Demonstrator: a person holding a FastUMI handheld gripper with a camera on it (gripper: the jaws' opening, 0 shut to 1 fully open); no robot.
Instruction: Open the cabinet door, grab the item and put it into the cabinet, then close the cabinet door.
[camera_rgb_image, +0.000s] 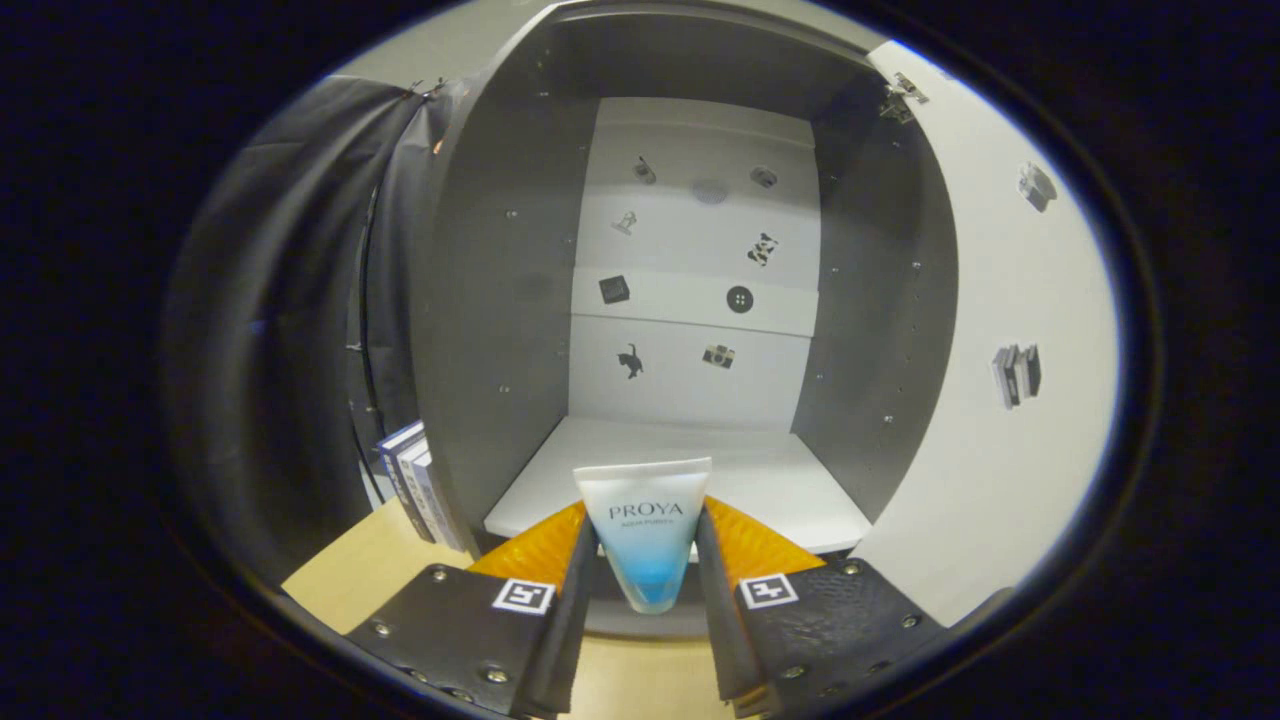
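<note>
In the gripper view we find the black-and-orange two-finger gripper (648, 545) pinching a white squeeze tube with a blue lower end (647, 530); both fingers (575, 570) press on its sides, and the tube stands upright between them, flat crimped end uppermost. Just beyond the fingers we see the open grey cabinet (490, 300), and the tube sits at the front edge of its white bottom shelf (760, 480). Small black picture stickers (739, 299) dot the white back panel. The white cabinet door (1010, 300) stands swung open on the right. Upright books (415, 480) rest on the light wooden tabletop (370, 570) beside the cabinet's left wall.
</note>
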